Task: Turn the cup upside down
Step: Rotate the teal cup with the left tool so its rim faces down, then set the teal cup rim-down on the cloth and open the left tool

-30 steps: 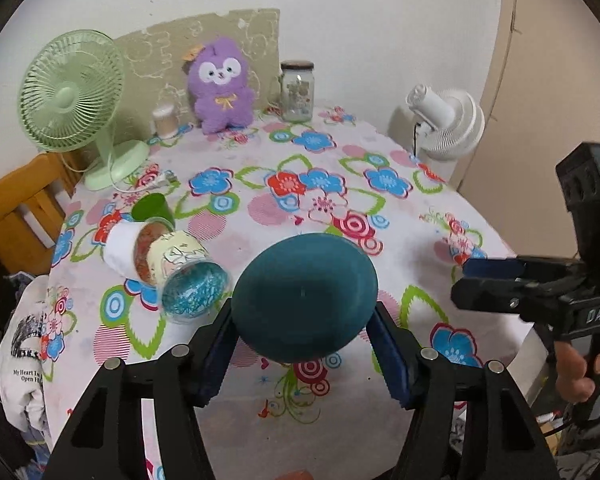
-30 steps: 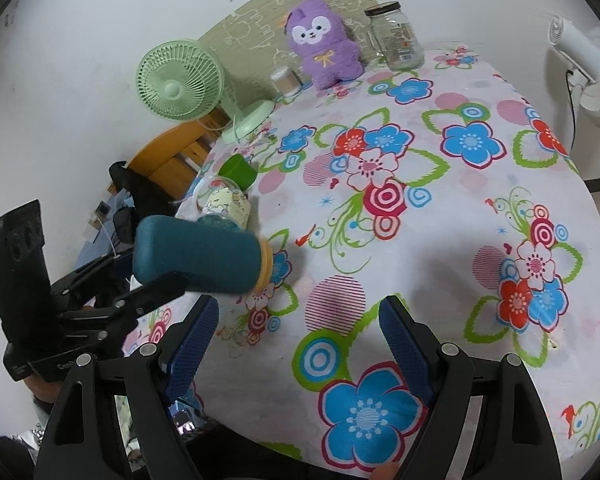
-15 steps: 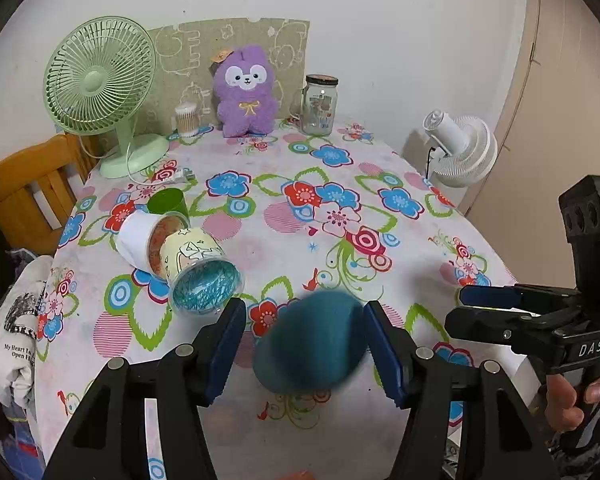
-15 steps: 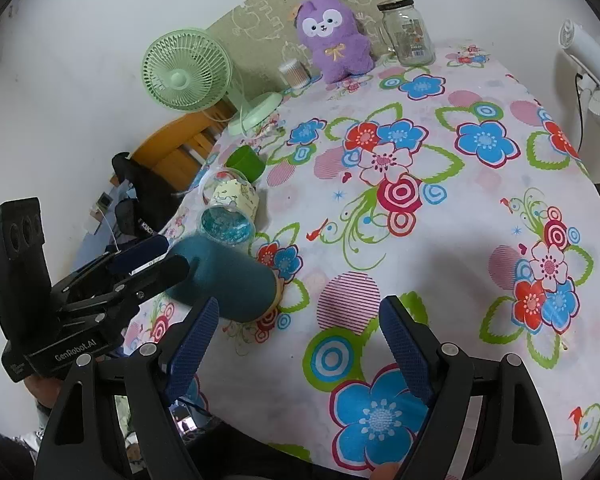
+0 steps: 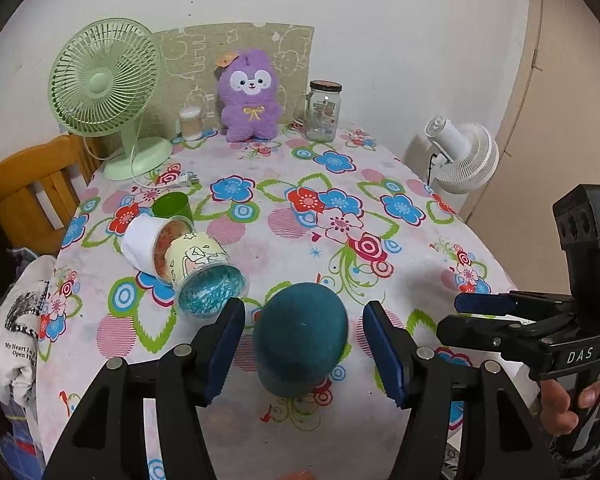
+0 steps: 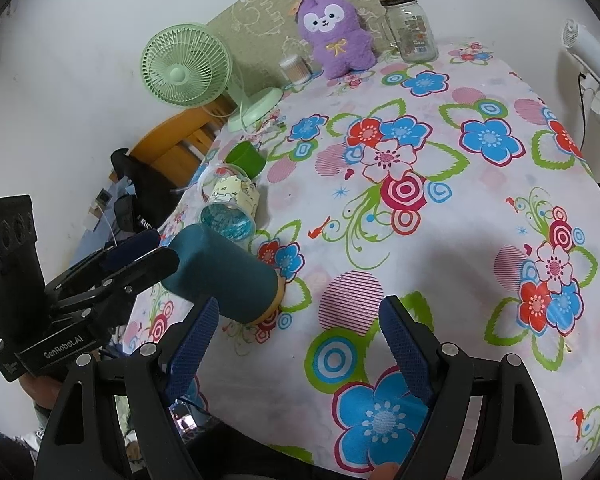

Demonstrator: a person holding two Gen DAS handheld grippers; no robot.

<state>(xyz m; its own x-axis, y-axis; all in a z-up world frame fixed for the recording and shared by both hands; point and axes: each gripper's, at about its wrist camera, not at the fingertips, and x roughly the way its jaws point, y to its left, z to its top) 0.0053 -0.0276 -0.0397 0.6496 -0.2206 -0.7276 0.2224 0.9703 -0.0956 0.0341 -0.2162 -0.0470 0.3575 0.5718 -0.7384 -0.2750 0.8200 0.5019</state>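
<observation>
Both of my hand-held grippers stand released: the left gripper (image 5: 303, 334) has its blue pads spread on either side of the teal cylindrical cup (image 5: 300, 338) without touching it, and the right gripper (image 6: 298, 340) gapes over bare cloth. That cup sits mouth-down on the flower-print tablecloth (image 5: 292, 248) near the front edge; in my right view it leans, tan rim (image 6: 278, 296) against the cloth.

From left to right across the table I see a wooden chair (image 5: 24, 184) beside it, a pale green desk fan (image 5: 104, 80), a small green cup (image 5: 172, 208), a white tub (image 5: 144, 240) lying on its side and touching a clear tumbler of blue shreds (image 5: 204, 276), a purple plush toy (image 5: 252, 96), a glass jar with a dark lid (image 5: 324, 112), then a white fan (image 5: 464, 156) off the table by the wall.

Only my left view shows the white tub; my right view hides it behind the tumbler. The cup's mouth is out of sight in my left view. Printed fabric (image 5: 16, 332) at the left margin is cut off.
</observation>
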